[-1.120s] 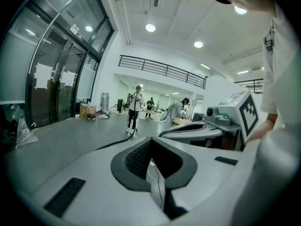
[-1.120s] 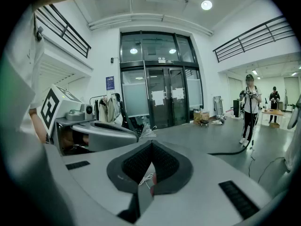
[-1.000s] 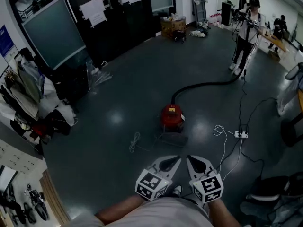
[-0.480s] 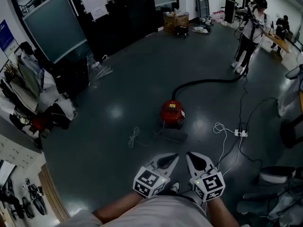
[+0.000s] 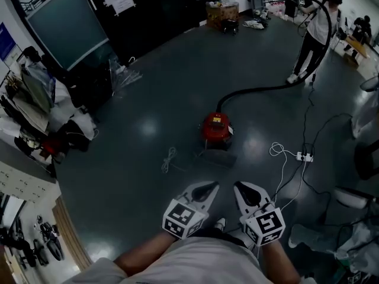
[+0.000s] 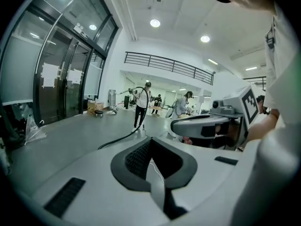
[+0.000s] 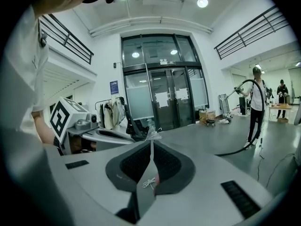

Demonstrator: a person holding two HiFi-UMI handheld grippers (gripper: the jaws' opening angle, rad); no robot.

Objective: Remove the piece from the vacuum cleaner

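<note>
Right gripper (image 7: 151, 143) points out over the grey floor (image 7: 197, 138). Its jaws are just starting to part, only a sliver between the tips, and nothing is held. Lower down, a white cable (image 7: 149, 181) on the floor shows through the gap. Left gripper (image 7: 134, 136) sits level, just to the left. Straight ahead are tall glass doors (image 7: 164, 98) with paper sheets stuck on. Far right, a person (image 7: 256, 105) stands with a black hose (image 7: 235, 150) trailing across the floor.
</note>
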